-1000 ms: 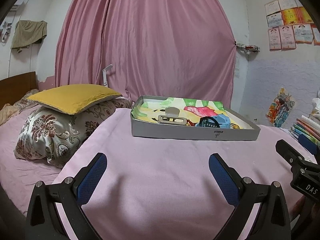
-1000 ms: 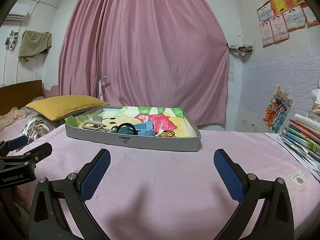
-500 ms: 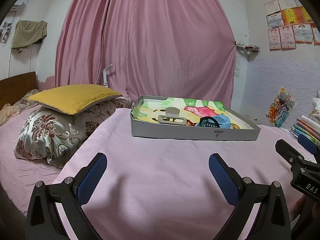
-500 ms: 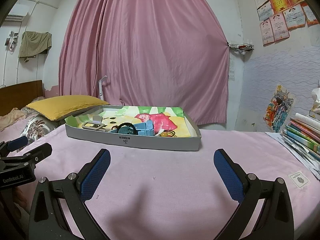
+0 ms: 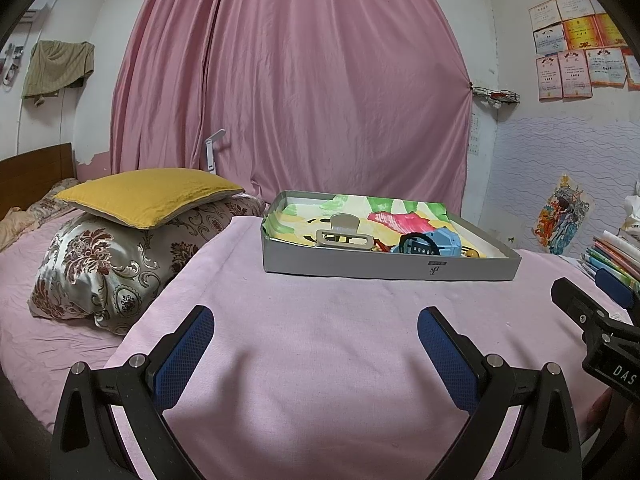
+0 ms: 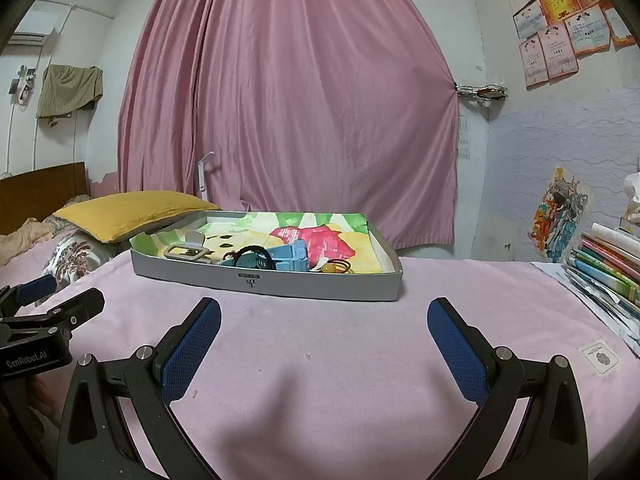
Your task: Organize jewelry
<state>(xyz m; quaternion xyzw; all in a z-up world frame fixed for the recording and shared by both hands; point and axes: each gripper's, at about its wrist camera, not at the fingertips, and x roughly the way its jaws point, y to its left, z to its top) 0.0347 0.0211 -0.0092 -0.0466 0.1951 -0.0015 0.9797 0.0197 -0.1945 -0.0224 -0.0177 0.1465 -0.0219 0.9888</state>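
Observation:
A shallow grey box lid point(image 5: 384, 270) point(image 6: 280, 285) lined with a colourful drawing sits on the pink cloth ahead. It holds a beige hair claw point(image 5: 344, 236) point(image 6: 188, 250), a blue watch with a black ring point(image 5: 430, 245) point(image 6: 276, 259) and small amber pieces point(image 6: 334, 267). My left gripper point(image 5: 314, 322) is open and empty, well short of the box. My right gripper point(image 6: 324, 314) is open and empty, also short of the box. Each gripper shows at the edge of the other's view.
A yellow pillow point(image 5: 148, 196) lies on a floral pillow point(image 5: 108, 264) on the bed at left. A stack of books point(image 6: 604, 264) and papers lies at right. A pink curtain point(image 5: 296, 88) hangs behind. A small white card point(image 6: 600, 357) lies on the cloth.

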